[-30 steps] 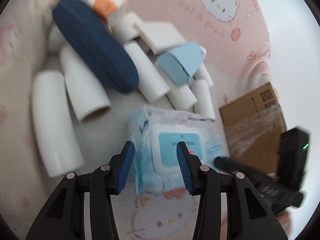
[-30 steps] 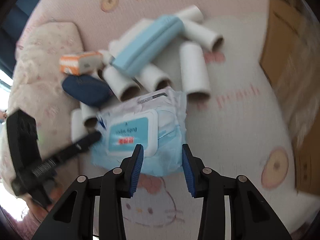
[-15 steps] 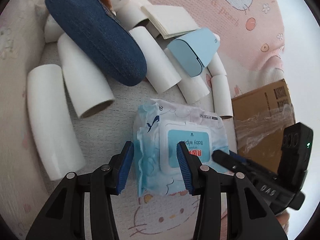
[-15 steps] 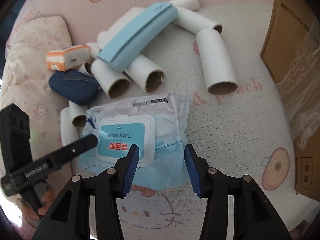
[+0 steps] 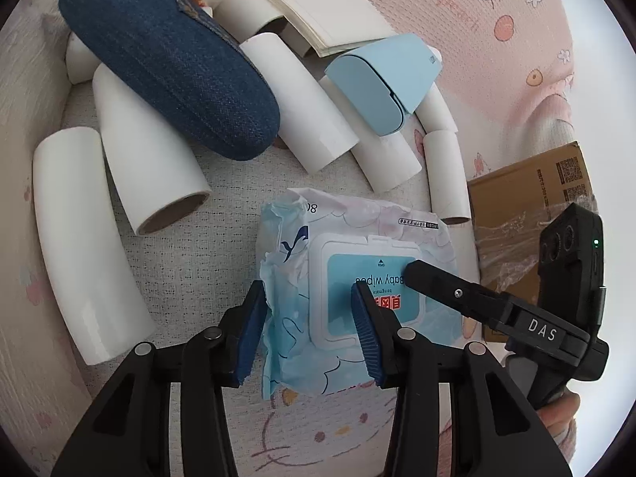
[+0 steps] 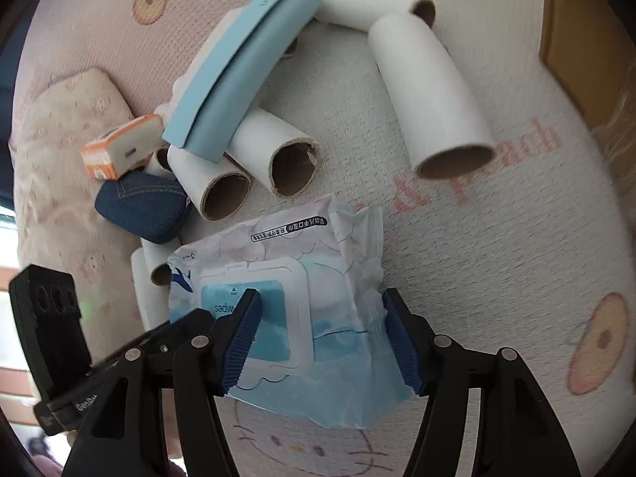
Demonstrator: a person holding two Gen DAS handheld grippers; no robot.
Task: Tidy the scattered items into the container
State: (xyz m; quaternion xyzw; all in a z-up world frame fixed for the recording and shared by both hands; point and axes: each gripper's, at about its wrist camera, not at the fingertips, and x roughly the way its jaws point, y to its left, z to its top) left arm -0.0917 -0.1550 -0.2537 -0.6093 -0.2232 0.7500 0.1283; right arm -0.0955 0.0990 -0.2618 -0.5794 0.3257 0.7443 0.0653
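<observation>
We had brought both tools in on the baby wipes pack [image 5: 359, 298] over the last second: a second before, our left gripper [image 5: 308, 330] and right gripper [image 6: 320, 342] hung short of it, and now each straddled one end. The left fingers stood spread, one blue pad at the pack's crinkled outer edge and the other over the white flip lid. The right fingers stood spread wider, one pad over the lid and the other at the opposite sealed edge. Neither pair had pinched yet, and we could not tell whether the pads touched the film or stood just above it. We judged that we were about to lift the pack two-handed, the first item to go, with everything else left to tidy.

The pack lay flat on the pink printed bed cover [image 6: 516, 278], near the cardboard box [image 5: 528, 198], which we took for the container. Behind it stayed the heap: white paper tubes [image 5: 147, 159], a denim case [image 5: 171, 63], a light blue case [image 5: 381, 83] and an orange carton [image 6: 123, 151].

The box was cut off in both views, so its opening was hidden; crumpled clear film covered part of it. The orange carton's print was too blurred to read. The pack's underside was out of sight.
</observation>
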